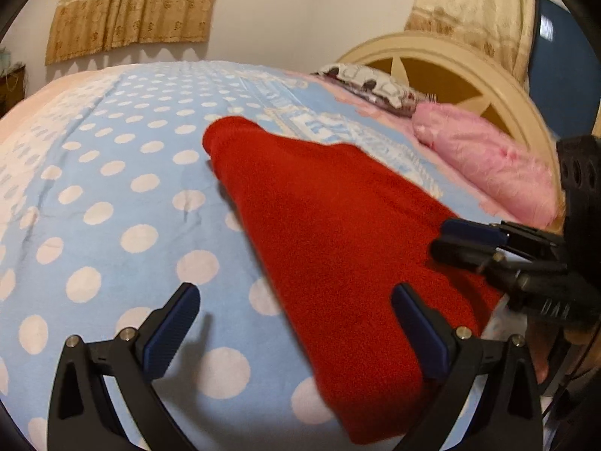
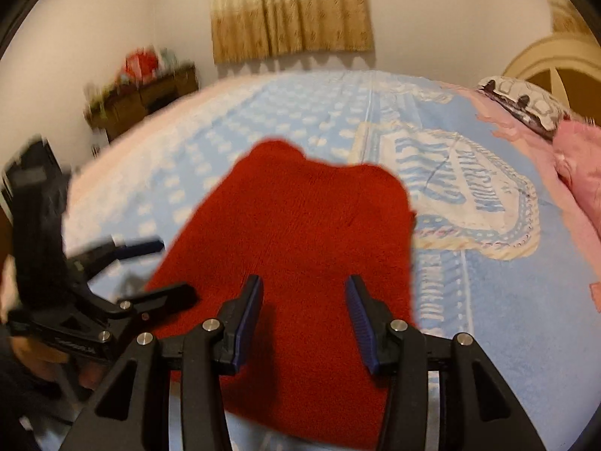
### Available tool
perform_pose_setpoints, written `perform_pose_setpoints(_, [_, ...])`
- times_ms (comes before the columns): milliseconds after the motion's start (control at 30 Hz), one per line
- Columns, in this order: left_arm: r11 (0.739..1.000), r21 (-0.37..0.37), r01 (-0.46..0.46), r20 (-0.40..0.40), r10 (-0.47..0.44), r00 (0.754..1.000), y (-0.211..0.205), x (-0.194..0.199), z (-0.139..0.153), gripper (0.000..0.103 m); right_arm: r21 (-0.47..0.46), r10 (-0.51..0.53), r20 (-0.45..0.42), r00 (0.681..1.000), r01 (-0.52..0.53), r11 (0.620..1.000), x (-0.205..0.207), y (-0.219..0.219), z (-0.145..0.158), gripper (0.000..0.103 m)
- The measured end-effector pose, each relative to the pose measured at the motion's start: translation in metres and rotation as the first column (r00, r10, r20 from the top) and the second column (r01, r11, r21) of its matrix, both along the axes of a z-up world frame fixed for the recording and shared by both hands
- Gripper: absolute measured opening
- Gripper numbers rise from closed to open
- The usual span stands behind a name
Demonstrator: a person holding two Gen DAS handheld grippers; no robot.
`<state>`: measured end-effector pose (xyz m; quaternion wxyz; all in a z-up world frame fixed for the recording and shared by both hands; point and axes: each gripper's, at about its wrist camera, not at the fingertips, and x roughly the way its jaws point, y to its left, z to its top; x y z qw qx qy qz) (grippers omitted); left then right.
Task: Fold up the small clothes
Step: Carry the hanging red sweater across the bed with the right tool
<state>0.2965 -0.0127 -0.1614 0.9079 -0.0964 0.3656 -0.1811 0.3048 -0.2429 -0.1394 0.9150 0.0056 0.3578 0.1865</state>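
Red knit garment (image 1: 338, 225) lies flat on the bed (image 1: 112, 188), soft and limp; best pinched at a near edge. Left gripper (image 1: 296, 334) and right gripper (image 2: 304, 319) fingers stand apart, holding nothing.

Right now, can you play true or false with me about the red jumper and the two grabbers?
1. The red jumper lies on a blue blanket with white dots. True.
2. The left gripper squeezes the jumper. False: its jaws are wide open, holding nothing.
3. The right gripper is open above the jumper. True.
4. The pillow is green. False: it is pink.
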Motion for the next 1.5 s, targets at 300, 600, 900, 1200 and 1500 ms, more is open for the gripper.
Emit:
perform_pose_setpoints(300, [0.974, -0.224, -0.026, -0.112, 0.001, 0.994, 0.014, 0.013, -0.006, 0.103, 0.266, -0.083, -0.182, 0.980, 0.130, 0.955, 0.068, -0.070, -0.010, 0.065])
perform_pose_setpoints(600, [0.980, -0.197, 0.024, -0.150, -0.054, 0.987, -0.008, 0.024, -0.014, 0.103, 0.328, -0.080, -0.365, 0.928, 0.208, 0.921, 0.139, -0.068, -0.062, 0.065])
perform_pose_setpoints(900, [0.981, -0.188, 0.056, -0.140, -0.083, 0.987, -0.015, 0.028, -0.014, 0.095, 0.381, -0.031, -0.388, 0.921, 0.191, 0.904, 0.169, -0.055, -0.076, 0.058])
perform_pose_setpoints(1200, [0.980, -0.174, 0.097, -0.117, -0.118, 0.986, -0.019, 0.025, -0.009, 0.050, 0.413, 0.006, -0.343, 0.939, 0.145, 0.899, 0.161, -0.052, -0.067, 0.024])
perform_pose_setpoints(1500, [0.988, -0.093, 0.120, -0.056, -0.126, 0.990, -0.015, 0.013, 0.022, 0.039, 0.467, 0.004, -0.254, 0.967, 0.119, 0.876, 0.136, -0.047, -0.032, 0.023])
